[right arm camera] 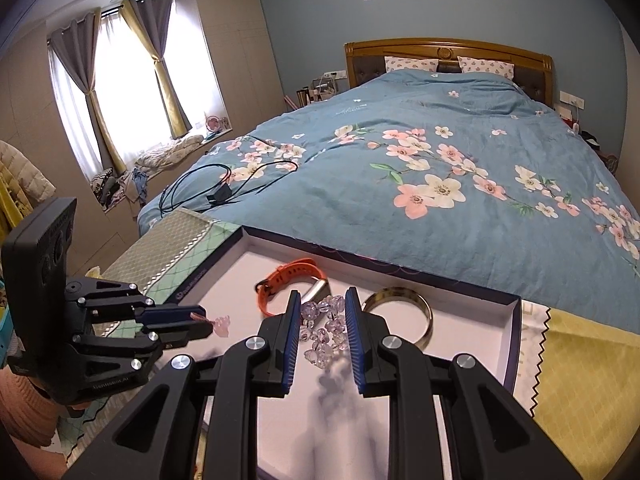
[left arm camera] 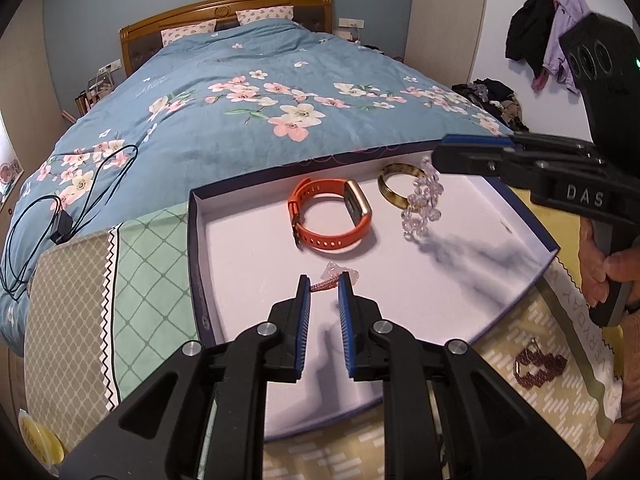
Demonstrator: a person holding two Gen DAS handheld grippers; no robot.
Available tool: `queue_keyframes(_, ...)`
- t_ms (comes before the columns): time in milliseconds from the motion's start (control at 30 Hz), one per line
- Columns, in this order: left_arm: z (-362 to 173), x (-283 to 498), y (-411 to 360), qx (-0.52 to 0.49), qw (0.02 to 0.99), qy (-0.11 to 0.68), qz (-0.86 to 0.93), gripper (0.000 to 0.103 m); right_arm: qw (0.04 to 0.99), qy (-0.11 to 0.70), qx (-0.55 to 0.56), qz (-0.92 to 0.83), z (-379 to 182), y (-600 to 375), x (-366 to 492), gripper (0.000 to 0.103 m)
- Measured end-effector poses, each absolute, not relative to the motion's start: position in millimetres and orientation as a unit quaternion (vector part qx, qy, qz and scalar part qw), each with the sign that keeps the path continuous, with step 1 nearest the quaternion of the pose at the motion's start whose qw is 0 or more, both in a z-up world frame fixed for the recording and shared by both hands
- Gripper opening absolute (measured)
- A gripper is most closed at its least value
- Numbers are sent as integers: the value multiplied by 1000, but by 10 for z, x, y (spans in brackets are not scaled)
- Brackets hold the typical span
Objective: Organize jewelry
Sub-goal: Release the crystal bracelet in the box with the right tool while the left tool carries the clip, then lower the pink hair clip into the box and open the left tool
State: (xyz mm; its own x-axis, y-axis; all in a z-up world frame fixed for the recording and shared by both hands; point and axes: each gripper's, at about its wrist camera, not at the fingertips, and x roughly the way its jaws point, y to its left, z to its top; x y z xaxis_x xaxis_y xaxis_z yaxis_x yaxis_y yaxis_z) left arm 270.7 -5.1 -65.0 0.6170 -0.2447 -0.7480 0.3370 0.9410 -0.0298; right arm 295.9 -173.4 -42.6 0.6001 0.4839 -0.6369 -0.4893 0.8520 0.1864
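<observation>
Left gripper [left arm camera: 324, 292] pinching pink charm [right arm camera: 221, 325], perhaps near box wall [left arm camera: 195, 264]

Shallow white-lined box [left arm camera: 400, 304] holds orange-strap watch [left arm camera: 328, 216] on its side and amber bangle [left arm camera: 394, 192] just beside it, clear bead bracelet [left arm camera: 422, 208] hanging above box floor near bangle, pink charm strap [left arm camera: 330, 280] dangling over box front, brown chain [left arm camera: 538, 368] lying outside on cloth.

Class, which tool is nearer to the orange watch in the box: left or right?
Neither clearly. The watch lies apart from both: ahead of the left tool, and beside the right tool, which holds a crystal bracelet.
</observation>
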Motion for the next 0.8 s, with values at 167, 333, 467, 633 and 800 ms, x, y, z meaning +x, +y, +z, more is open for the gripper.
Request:
queue_keyframes(167,-722,2792,-73,53,891,420,-165,15,888,376,-11,264,-543,-1802,3011,20)
queue_keyframes(333,-800,2868,-97,52,885,431,-167,15,885,391,-21,253,-646,-1873,3025,20)
queue_keyframes(467,-826,2953,-116,54,885,433,-164,15,884,396,-22,246,-694,-1919,3027,20)
queue_keyframes(633,-861,3041,-183,56,882,439,-161,15,884,405,-20,235,-734,-1953,3029,22)
queue_keyframes(800,-868,3118,-230,59,882,440,-158,17,887,403,-13,226,-726,-2014,2967,25)
